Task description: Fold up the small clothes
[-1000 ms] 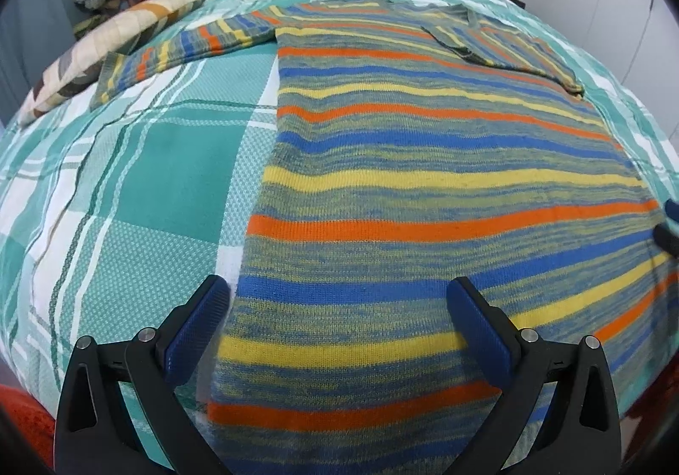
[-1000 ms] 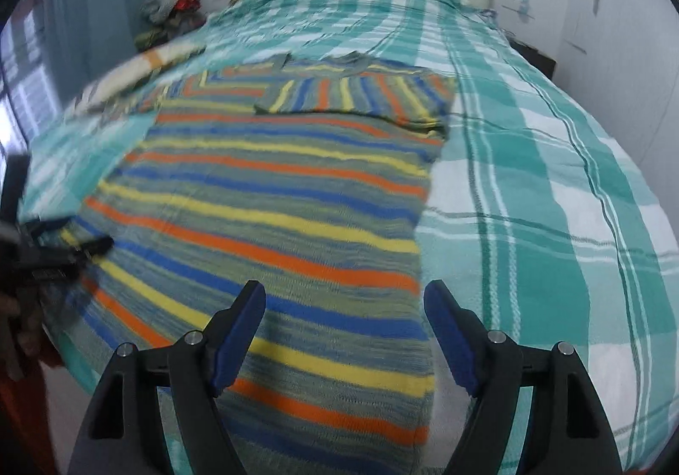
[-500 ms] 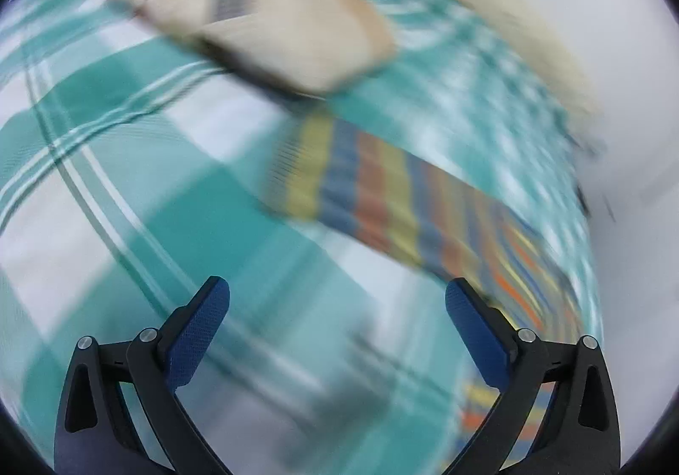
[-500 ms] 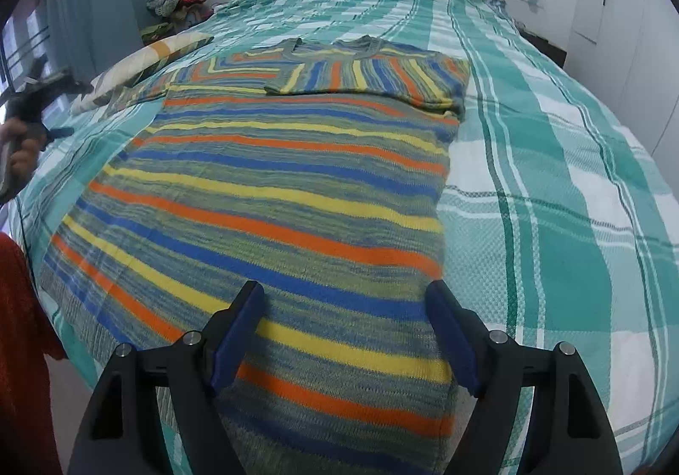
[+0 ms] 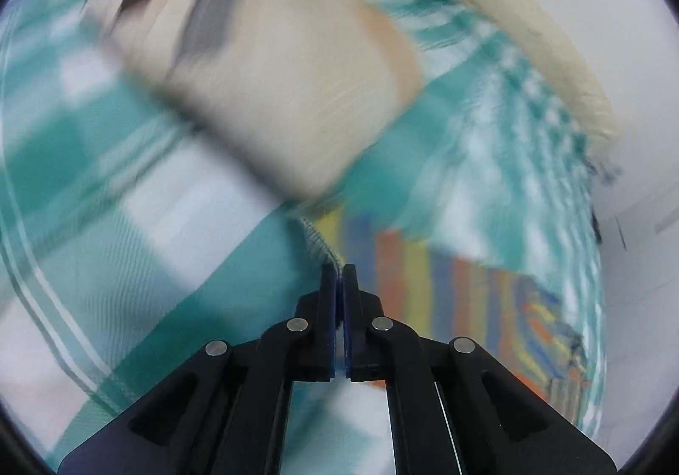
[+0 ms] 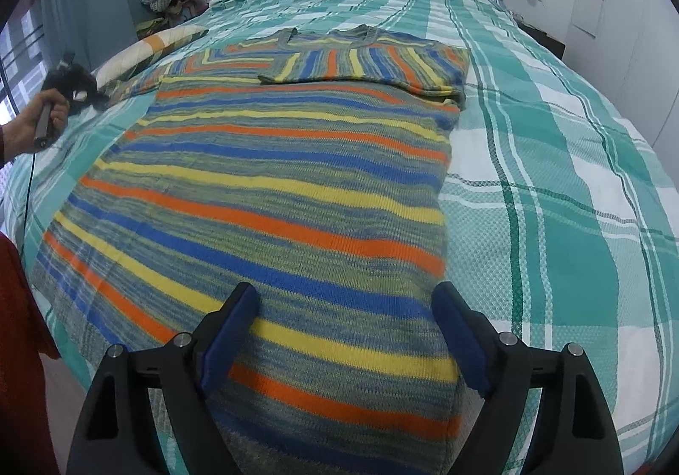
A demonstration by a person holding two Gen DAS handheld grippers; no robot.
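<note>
Striped knit sweater (image 6: pixel 271 195) in blue, orange and yellow lies flat on the teal plaid bedspread (image 6: pixel 551 186), one sleeve already folded across its chest.

Left gripper (image 5: pixel 338 275) is clenched on the cuff of the outstretched sleeve (image 5: pixel 424 263), beside a cream pillow (image 5: pixel 276 93); that sleeve and the body folds remain. Right gripper (image 6: pixel 343 335) hovers over the hem, jaws opening, nothing between them. Bare bedspread on the sweater's far side leaves room.
</note>
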